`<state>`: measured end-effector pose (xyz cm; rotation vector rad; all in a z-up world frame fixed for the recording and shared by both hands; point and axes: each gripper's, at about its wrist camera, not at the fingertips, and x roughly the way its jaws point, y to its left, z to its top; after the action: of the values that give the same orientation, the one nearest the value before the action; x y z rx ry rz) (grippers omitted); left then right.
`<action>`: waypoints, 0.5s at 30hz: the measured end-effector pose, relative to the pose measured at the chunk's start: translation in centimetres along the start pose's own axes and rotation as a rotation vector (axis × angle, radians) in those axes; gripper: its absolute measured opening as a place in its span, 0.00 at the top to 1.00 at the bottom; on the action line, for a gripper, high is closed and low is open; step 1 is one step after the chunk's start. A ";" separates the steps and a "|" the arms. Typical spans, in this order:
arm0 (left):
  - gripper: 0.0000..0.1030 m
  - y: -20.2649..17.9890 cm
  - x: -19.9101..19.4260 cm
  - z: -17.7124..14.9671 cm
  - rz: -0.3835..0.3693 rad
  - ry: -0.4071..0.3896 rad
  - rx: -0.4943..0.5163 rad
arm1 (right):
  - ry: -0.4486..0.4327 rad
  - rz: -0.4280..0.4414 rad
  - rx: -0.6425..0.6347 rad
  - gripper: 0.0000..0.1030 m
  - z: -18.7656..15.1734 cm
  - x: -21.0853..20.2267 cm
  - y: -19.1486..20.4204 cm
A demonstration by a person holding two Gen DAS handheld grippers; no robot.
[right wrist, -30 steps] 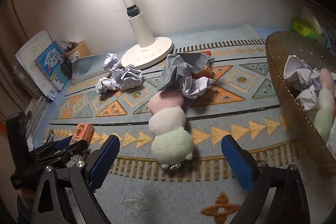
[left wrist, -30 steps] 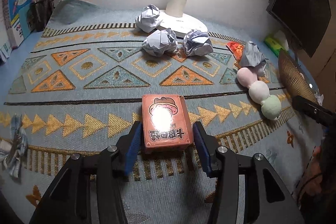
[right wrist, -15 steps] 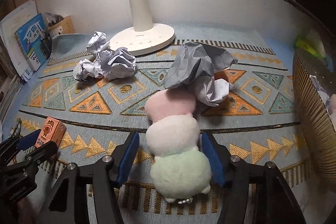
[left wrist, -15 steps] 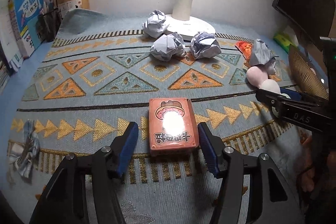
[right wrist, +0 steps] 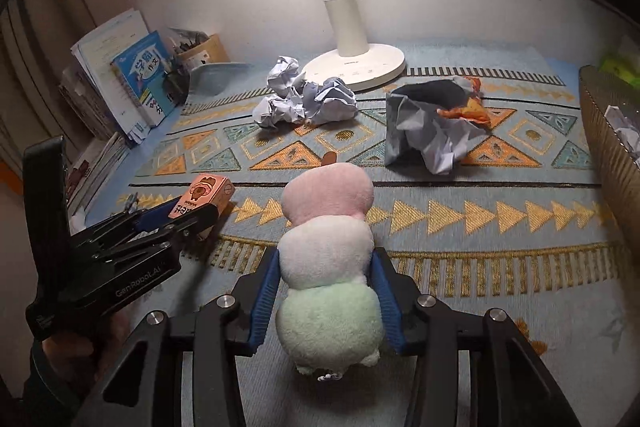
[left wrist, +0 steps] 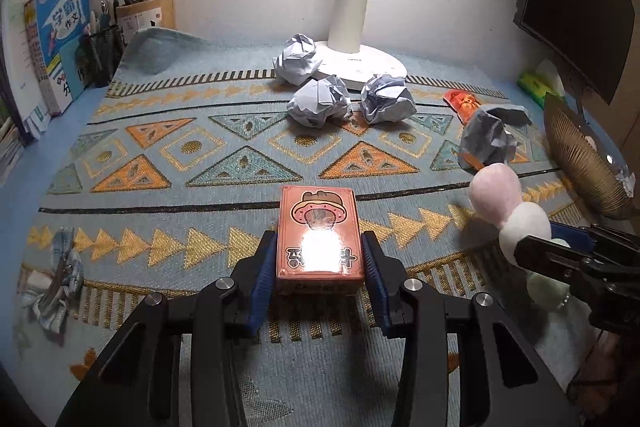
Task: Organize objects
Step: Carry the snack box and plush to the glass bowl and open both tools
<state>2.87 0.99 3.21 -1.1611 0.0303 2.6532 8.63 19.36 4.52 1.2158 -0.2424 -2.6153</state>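
An orange card box (left wrist: 318, 215) with a cartoon face lies on the patterned rug (left wrist: 160, 163). My left gripper (left wrist: 320, 251) straddles its near end, jaws closing, and the blue pads (left wrist: 262, 267) press both sides. In the right wrist view that same box (right wrist: 208, 193) sits in the left gripper (right wrist: 176, 223). A pink, white and green plush toy (right wrist: 328, 195) lies lengthwise on the rug. My right gripper (right wrist: 326, 267) is closing on its white and green part, pads pressed into the fabric. The plush (left wrist: 496, 187) also shows at the right of the left wrist view.
Three crumpled paper balls (left wrist: 320, 103) lie by the white lamp base (left wrist: 360, 67). A larger crumpled sheet (right wrist: 424, 131) covers an orange packet. A wicker basket (right wrist: 608, 147) with paper in it stands at the right. Books (left wrist: 56, 43) line the left edge; a cloth bow (left wrist: 56, 279) lies near.
My right gripper came forward over the plush and went from wide open to closed on it. The left jaws narrowed from beside the card box to pressing on it.
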 end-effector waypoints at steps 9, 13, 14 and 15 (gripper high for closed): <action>0.63 -3.3 -3.4 -3.1 -0.058 -0.026 0.001 | -0.012 -0.002 0.023 0.56 -1.4 -1.4 0.1; 0.63 -4.1 -3.8 -3.3 -0.071 -0.022 0.005 | -0.048 0.007 0.055 0.56 -1.5 -3.1 -0.7; 0.63 -4.4 -4.0 -3.2 -0.076 -0.025 0.004 | -0.060 0.004 0.060 0.56 -1.4 -3.6 -0.9; 0.63 -4.7 -4.2 -3.1 -0.080 -0.030 0.003 | -0.073 0.002 0.062 0.56 -1.2 -4.1 -1.1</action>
<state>8.99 4.30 4.50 -1.0984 -0.0173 2.5991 11.97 21.51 6.47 1.1397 -0.3403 -2.6722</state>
